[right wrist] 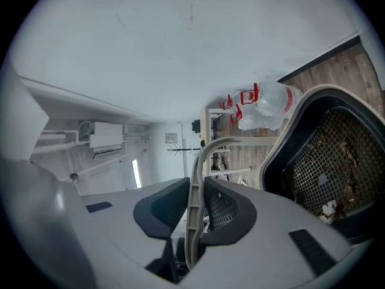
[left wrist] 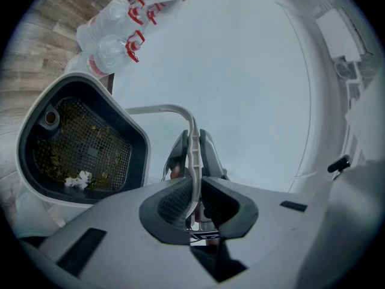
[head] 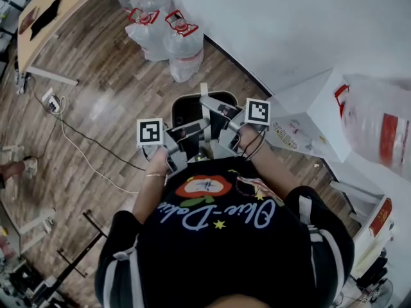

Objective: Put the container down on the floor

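The container (head: pixel 192 110) is a dark bin with a mesh basket inside that holds scraps and a white crumpled bit; it sits in front of the person, close to the white wall. Its mesh inside shows in the left gripper view (left wrist: pixel 84 146) and the right gripper view (right wrist: pixel 328 164). A thin white handle (left wrist: pixel 191 143) runs between the pads of my left gripper (left wrist: pixel 194 188), which is shut on it. My right gripper (right wrist: pixel 194 206) is shut on a white handle (right wrist: pixel 201 161) as well. In the head view the left gripper (head: pixel 185 135) and right gripper (head: pixel 221 126) flank the bin's near side.
Several large water bottles with red handles (head: pixel 168 34) stand on the wooden floor by the wall. A wooden table (head: pixel 54 8) is at the far left, with a power strip (head: pixel 51 101) and a cable (head: pixel 80 149) on the floor. A white unit (head: pixel 314 117) stands at the right.
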